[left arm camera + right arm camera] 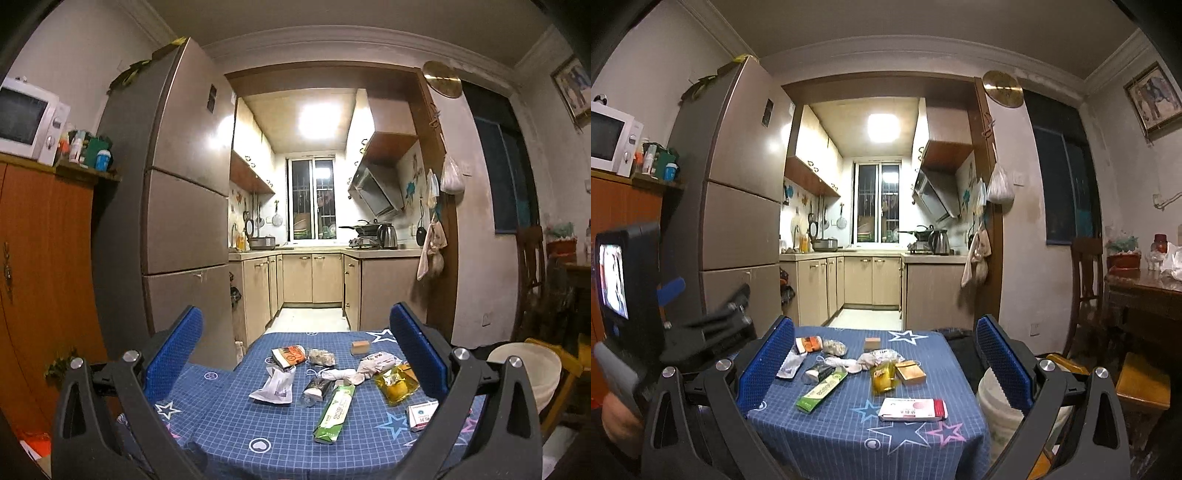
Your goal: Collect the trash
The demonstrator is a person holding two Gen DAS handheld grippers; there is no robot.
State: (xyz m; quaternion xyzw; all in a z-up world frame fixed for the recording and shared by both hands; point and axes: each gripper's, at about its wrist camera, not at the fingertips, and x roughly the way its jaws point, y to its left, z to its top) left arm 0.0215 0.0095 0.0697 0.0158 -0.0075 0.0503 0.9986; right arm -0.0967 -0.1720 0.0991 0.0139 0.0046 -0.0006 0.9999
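Surface (849, 435) under a blue star-print cloth fills the lower centre of both wrist views, litter spread over its far half. White bucket (993, 398) stands off its edge at 3 o'clock, low beside the cloth; likely the bin, placed for short drops.

Left claw (295, 350) hangs above the near edge, jaws spread wide, nothing between them. Right claw (884, 354) likewise wide open and empty. Both look aimed at the pile, a pose for choosing a first piece; judged, no trash collected yet.

Trash, by size:
- green carton (822, 389), long, lying slantwise at centre
- red-and-white box (912, 409), flat, nearest piece, at 5 o'clock
- white wrapper (790, 363), at 10 o'clock
- yellow wrapper (882, 376), crumpled, touching a tan box (910, 371)
- small wooden block (873, 343), far edge, apart from the rest.
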